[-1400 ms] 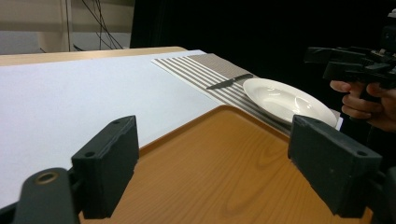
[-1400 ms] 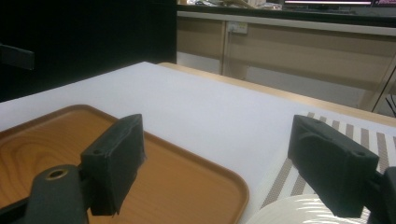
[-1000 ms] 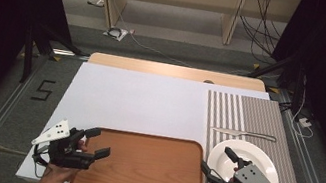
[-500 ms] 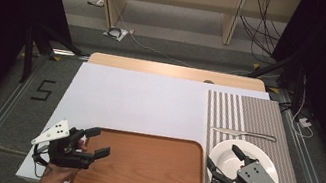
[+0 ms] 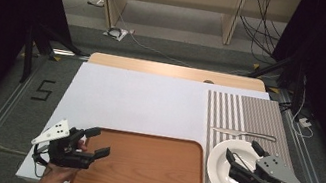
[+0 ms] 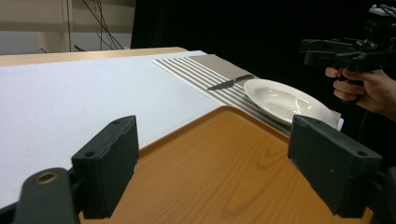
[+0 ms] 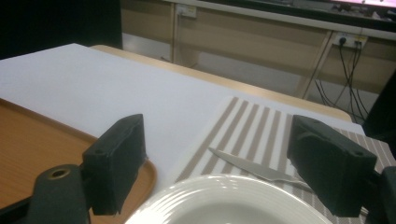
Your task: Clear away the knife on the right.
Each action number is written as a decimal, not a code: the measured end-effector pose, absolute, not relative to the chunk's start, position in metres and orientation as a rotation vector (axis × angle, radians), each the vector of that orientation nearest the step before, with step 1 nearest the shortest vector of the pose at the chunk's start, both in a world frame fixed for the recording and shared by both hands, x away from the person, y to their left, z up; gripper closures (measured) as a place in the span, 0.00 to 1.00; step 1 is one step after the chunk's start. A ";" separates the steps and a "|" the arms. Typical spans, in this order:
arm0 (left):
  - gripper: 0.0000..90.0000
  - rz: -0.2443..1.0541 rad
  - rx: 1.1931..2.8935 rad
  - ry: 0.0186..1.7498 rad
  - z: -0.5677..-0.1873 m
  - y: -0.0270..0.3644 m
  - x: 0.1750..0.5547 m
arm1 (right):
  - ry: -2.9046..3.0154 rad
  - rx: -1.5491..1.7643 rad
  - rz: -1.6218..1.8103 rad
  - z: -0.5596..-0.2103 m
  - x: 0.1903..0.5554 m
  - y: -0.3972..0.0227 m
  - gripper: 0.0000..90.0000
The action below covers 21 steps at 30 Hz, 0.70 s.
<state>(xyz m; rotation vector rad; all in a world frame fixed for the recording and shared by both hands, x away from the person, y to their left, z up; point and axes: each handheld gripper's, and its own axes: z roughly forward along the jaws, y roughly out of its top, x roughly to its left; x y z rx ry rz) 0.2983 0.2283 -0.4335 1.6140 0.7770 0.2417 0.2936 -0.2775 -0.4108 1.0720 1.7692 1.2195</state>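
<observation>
Hovering over white plate (image 5: 229, 165), right gripper (image 5: 244, 156) gapes empty.

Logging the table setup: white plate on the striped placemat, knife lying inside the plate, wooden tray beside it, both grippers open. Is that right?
Not quite: the knife lies on the striped placemat just beyond the white plate, not inside it, as the high view shows. The wooden tray is beside the plate, and both the left gripper and right gripper are open.
</observation>
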 end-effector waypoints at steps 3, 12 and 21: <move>0.18 0.241 1.615 0.781 -0.434 0.228 0.299 | 1.781 1.081 1.172 -0.408 0.297 -0.284 0.24; 0.18 0.243 1.617 0.786 -0.434 0.229 0.299 | 1.825 1.090 1.061 -0.404 0.313 -0.301 0.24; 0.18 0.244 1.613 0.792 -0.435 0.229 0.299 | 1.937 1.127 0.927 -0.408 0.334 -0.306 0.24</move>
